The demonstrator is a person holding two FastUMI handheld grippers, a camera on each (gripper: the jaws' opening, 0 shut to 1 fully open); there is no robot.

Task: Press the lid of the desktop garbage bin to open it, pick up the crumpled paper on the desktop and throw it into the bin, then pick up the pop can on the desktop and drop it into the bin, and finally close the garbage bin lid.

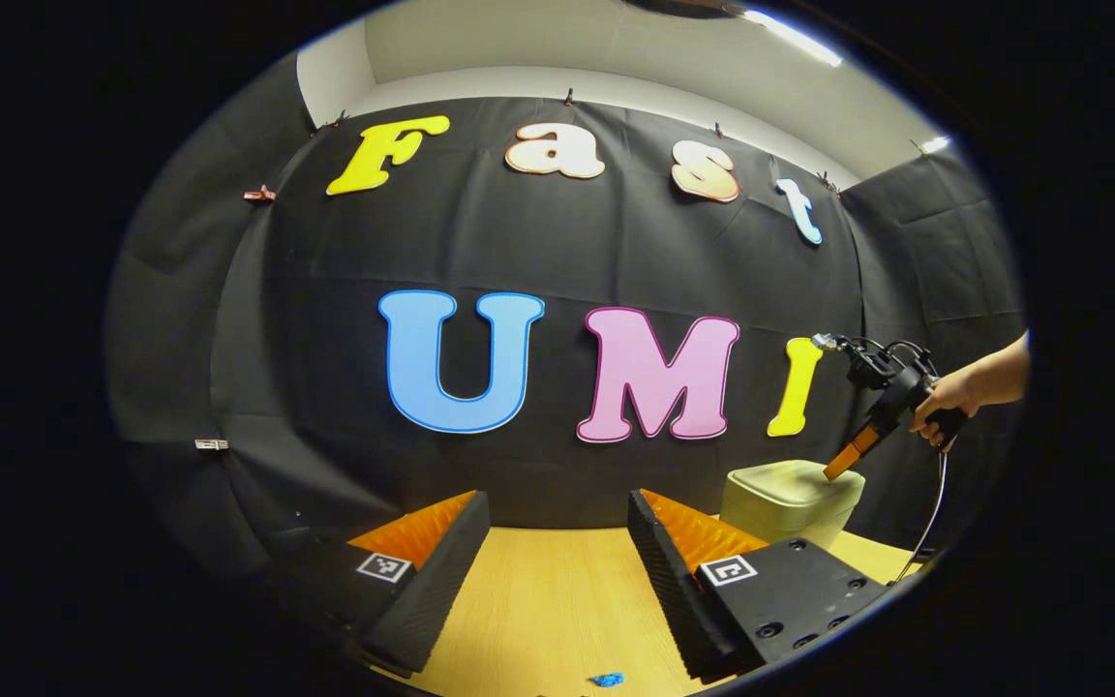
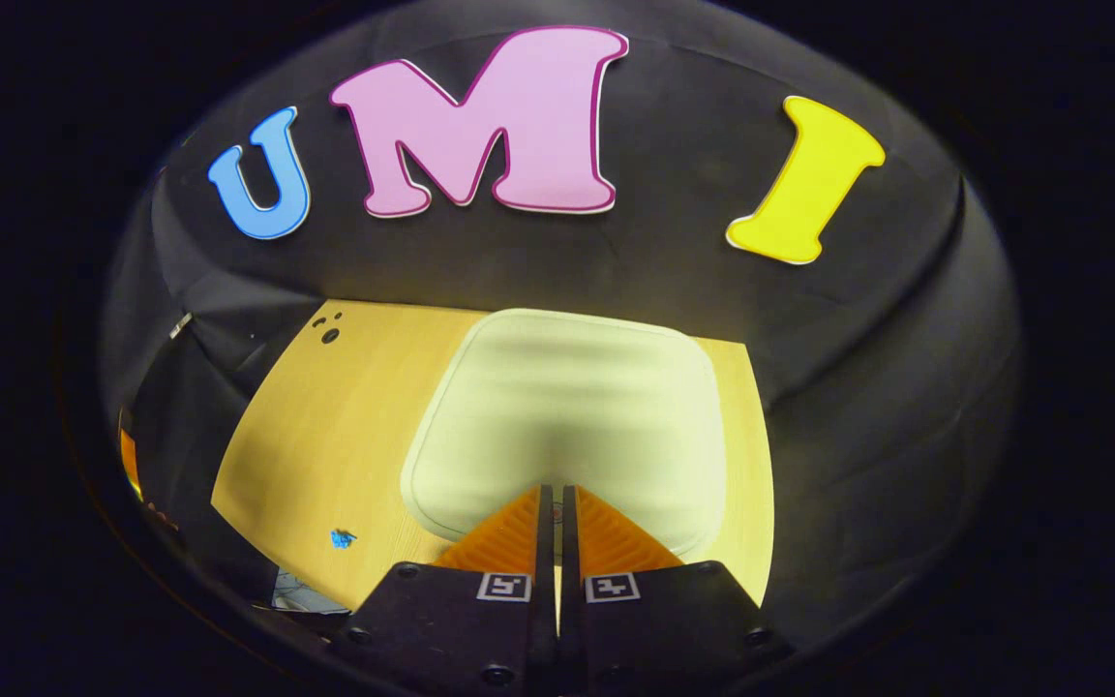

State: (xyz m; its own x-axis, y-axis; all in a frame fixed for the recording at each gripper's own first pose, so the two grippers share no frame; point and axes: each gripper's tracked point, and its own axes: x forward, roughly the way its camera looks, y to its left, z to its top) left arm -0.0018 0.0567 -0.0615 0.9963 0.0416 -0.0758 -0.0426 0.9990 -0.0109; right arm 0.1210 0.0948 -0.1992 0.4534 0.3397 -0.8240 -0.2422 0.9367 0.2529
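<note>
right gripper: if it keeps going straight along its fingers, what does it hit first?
The closed lid of the garbage bin. The right gripper, fingers together, points down at the lid's near part; in the left gripper view its tip sits at the lid's top. Whether it already touches is unclear.

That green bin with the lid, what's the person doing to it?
A person's hand holds the right hand-held gripper, fingers closed together, with its tips down at the shut lid of the garbage bin, as if to press it open. The left hand-held gripper is open over the wooden table, holding nothing. A small blue scrap lies on the table.
</note>
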